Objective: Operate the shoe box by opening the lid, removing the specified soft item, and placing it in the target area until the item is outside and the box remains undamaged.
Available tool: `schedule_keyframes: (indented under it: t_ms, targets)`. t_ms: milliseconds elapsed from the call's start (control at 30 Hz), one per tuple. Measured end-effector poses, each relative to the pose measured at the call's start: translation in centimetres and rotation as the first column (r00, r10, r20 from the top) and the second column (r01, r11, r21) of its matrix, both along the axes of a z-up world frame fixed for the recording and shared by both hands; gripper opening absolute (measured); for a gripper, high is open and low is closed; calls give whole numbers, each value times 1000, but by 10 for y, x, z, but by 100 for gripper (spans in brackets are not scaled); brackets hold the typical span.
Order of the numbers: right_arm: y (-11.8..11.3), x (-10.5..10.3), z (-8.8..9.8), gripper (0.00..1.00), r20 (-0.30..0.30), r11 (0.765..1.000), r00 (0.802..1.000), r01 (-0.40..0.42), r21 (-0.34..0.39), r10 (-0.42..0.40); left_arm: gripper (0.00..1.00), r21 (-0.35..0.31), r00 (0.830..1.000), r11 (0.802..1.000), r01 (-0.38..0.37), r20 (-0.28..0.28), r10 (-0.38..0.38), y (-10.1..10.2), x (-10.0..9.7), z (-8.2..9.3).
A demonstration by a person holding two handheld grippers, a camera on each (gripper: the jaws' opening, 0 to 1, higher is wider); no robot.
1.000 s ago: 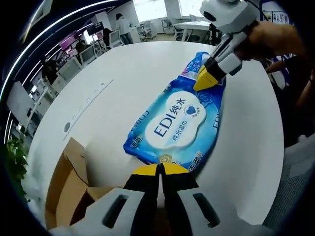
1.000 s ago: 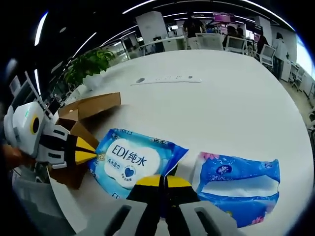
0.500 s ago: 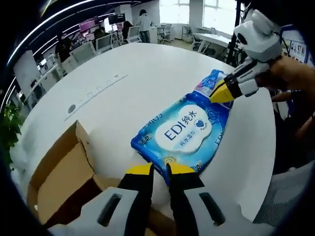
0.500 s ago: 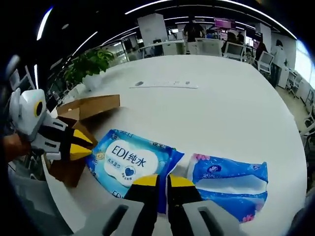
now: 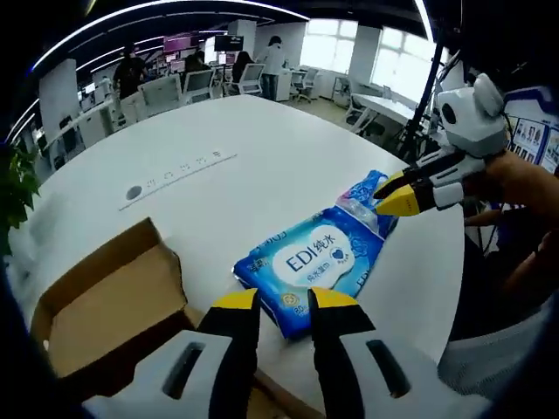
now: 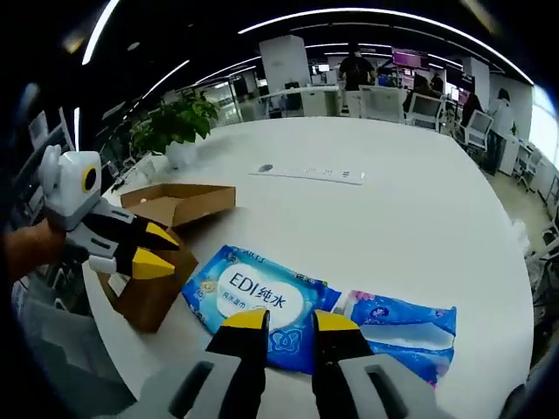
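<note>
- Blue wipes pack (image 5: 314, 264) (image 6: 258, 302) lay flat on the white table (image 5: 218, 188) (image 6: 410, 209), outside the box (image 5: 105, 305) (image 6: 170, 240) and just beside it.
- Both grippers had let go of the pack: a second earlier each was pinched shut on one end of it; now the left gripper (image 5: 284, 301) (image 6: 155, 250) and the right gripper (image 6: 291, 319) (image 5: 393, 194) stood with jaws apart, holding nothing, drawn back from it.
- That change suggested the placing step was done, with the soft item out and resting on the table.
- Second blue pack (image 6: 402, 327) (image 5: 362, 192) lay touching the first, partly tucked under its far end; which one was the specified item could not be told.
- Box stood open at the table edge, flaps up; its inside was in shadow, so any remaining contents stayed hidden. No damage was visible.
- Small print on the packs was too fine to read.
</note>
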State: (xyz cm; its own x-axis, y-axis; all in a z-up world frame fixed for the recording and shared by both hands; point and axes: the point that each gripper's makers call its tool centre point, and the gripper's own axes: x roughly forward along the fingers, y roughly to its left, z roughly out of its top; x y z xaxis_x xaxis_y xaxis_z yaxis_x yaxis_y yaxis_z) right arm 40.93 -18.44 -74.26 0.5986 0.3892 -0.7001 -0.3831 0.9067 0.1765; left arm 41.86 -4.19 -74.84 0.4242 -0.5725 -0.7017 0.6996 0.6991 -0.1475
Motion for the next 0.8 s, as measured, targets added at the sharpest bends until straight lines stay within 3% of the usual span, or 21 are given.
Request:
schedule_keyframes:
  t_ms: [500,800]
  targets:
    - [28,-19,37,32,45,994,993,-107,-26,108,33,-14,1000,1000,12,1,-12,28,-18,23]
    - [54,-20,60,39,90,976,973,-211,-48,215,36,-19,1000,1000,-8,30,9,52,-26,40]
